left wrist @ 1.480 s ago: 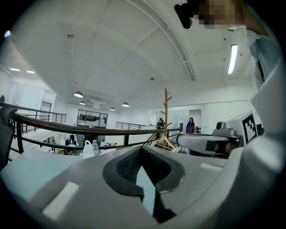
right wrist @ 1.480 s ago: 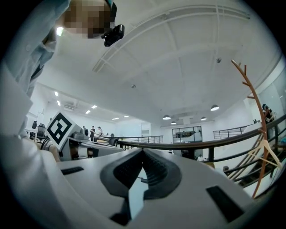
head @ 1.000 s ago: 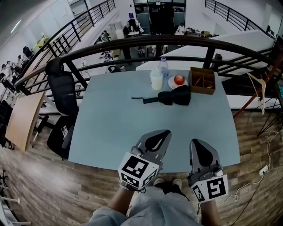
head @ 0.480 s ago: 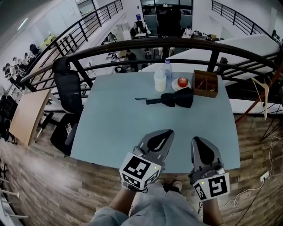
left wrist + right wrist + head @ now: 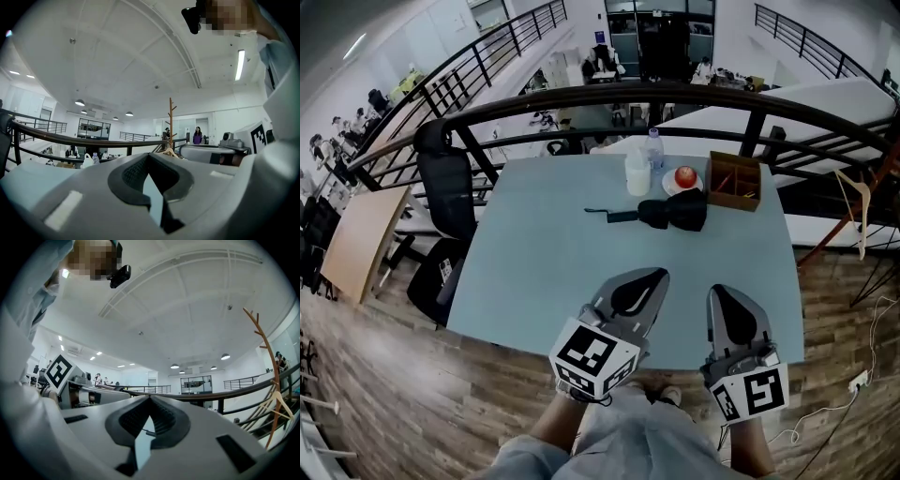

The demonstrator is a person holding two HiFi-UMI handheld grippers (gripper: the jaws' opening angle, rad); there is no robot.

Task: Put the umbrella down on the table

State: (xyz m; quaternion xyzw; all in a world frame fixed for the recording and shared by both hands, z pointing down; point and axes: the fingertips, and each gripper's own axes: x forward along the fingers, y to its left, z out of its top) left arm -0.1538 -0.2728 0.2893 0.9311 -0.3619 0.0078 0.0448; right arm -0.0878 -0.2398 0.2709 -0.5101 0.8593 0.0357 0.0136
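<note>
Head view: folded black umbrella [image 5: 673, 210] lies on the pale blue table [image 5: 534, 272], upper centre of frame, strap end pointing left. Just behind it: white jug [image 5: 637, 173], clear bottle [image 5: 652, 148], apple [image 5: 684, 174] on a plate, wooden box [image 5: 733, 180].

Left gripper [image 5: 649, 278] and right gripper [image 5: 722, 293] sit low in frame over the table's near edge, well apart from the umbrella. Both have their jaws closed tip to tip, nothing between them.
</note>
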